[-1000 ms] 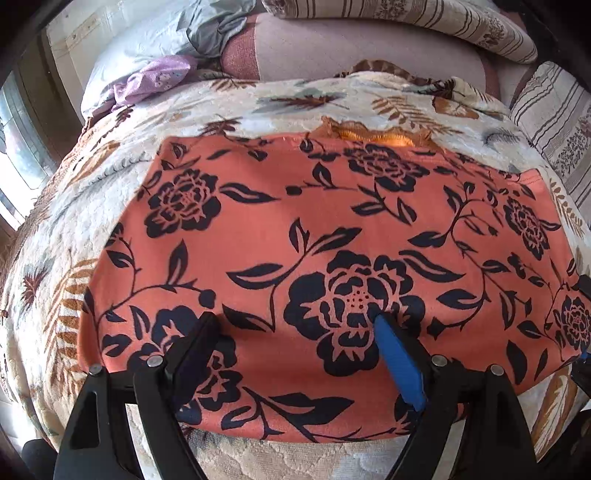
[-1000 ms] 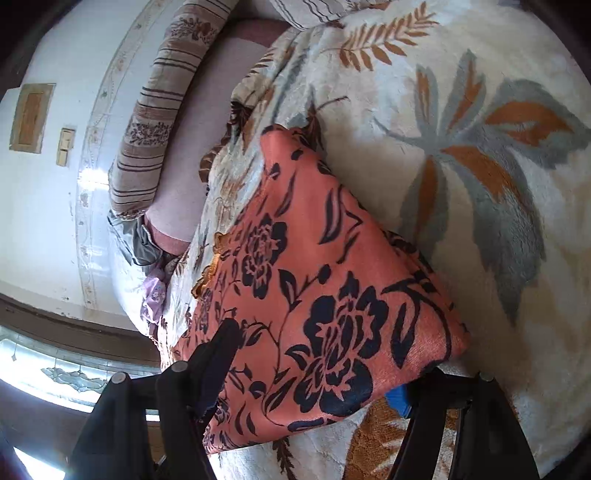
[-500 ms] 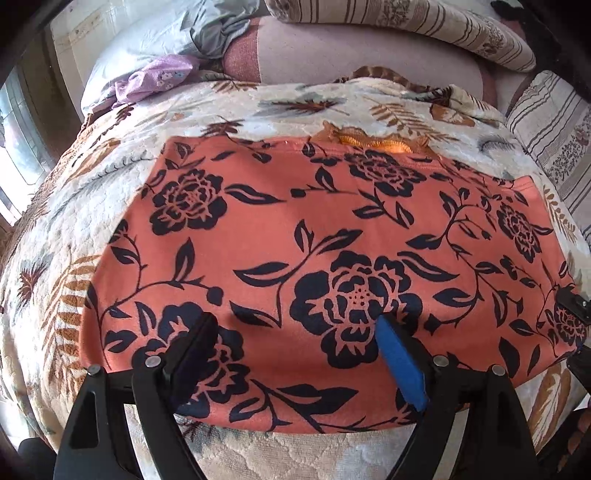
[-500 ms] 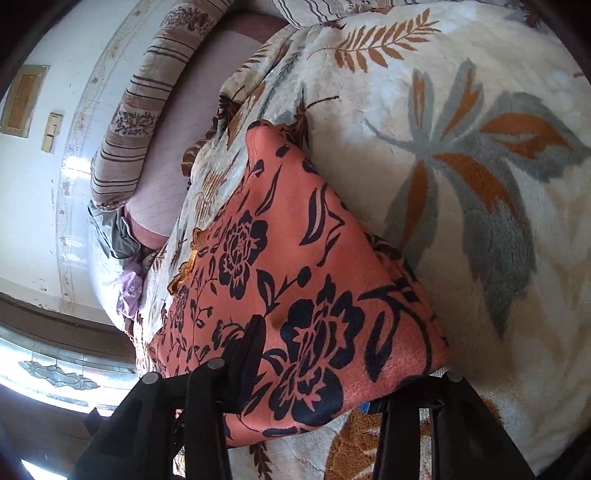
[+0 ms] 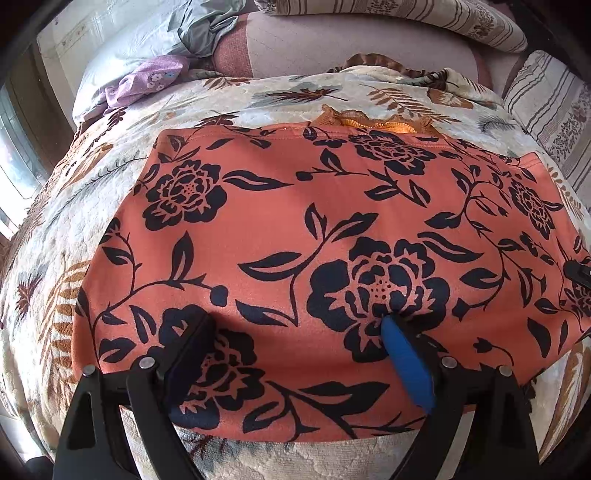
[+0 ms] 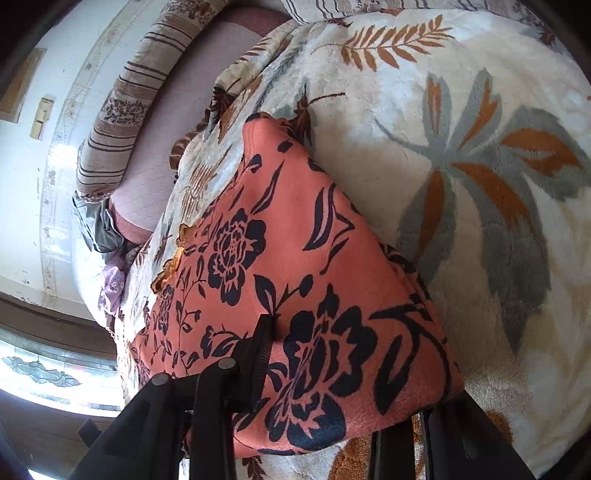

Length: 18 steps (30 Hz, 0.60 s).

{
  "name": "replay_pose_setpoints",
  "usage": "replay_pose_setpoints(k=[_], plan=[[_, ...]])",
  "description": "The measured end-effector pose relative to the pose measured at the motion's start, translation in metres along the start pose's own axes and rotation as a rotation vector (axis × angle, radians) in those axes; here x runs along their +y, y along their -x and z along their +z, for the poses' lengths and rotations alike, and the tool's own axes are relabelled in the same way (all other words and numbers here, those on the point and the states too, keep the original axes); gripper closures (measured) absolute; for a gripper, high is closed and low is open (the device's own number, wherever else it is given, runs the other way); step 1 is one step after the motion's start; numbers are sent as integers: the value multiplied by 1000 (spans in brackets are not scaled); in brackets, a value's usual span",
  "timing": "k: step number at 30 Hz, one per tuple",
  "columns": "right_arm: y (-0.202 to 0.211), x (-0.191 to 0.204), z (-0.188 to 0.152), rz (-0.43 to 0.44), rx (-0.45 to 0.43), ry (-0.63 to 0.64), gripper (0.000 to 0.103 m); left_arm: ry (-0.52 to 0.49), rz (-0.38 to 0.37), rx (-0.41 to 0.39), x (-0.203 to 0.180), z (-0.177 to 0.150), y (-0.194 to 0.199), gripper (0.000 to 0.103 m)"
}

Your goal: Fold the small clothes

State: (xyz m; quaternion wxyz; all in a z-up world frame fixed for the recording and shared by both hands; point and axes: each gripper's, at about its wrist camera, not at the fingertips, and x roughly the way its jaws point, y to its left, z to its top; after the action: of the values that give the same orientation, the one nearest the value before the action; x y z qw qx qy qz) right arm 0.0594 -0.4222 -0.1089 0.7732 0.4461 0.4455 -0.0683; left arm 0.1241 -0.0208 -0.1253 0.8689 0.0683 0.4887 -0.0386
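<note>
An orange garment with black flowers (image 5: pixel 295 206) lies folded flat on a leaf-patterned bedspread (image 5: pixel 258 99). My left gripper (image 5: pixel 297 319) stands over its near edge. Both its fingertips (image 5: pixel 391 332) rest on top of the cloth, and its jaws are wide and still opening with nothing pinched. In the right wrist view the garment's (image 6: pixel 280 236) near corner sits between the jaws of my right gripper (image 6: pixel 343 365), which are closing. One finger (image 6: pixel 264 332) dents the fabric from above. The other is hidden under the cloth. A bit of the right gripper (image 5: pixel 578 273) shows at the garment's right end.
Orange lace trim (image 5: pixel 373 120) peeks out at the garment's far edge. Striped pillows (image 5: pixel 406 18) and a purple cloth (image 5: pixel 147 79) lie at the head of the bed. A window (image 5: pixel 14 166) is at the left, a wall (image 6: pixel 37 184) beyond the bed.
The right gripper's jaws have narrowed onto the garment's corner, and its view has rolled a little. The left gripper has stayed in place with its jaws slightly wider.
</note>
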Motion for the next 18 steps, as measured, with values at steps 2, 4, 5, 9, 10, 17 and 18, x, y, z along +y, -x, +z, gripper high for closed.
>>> replay_pose_setpoints(k=[2,4,5,9,10,17,18], plan=[[0,3,0,-21,-2,14,69,4,-3,0,0,0,0,10],[0,5,0,-37,-2,24,69,6,-5,-2,-1,-1,-1,10],[0,7,0,-45,-1,32,69,5,-6,-4,0,-2,-1,10],[-2,11,0,-70,5,55,69,5,-12,-11,0,-4,0,10],[-2,10,0,-72,5,57,69,6,-14,-12,0,-4,1,10],[-2,4,0,-46,9,17,67,20,-49,-32,6,-3,11,10],[-2,4,0,-43,13,12,67,32,-46,-57,9,-2,16,10]])
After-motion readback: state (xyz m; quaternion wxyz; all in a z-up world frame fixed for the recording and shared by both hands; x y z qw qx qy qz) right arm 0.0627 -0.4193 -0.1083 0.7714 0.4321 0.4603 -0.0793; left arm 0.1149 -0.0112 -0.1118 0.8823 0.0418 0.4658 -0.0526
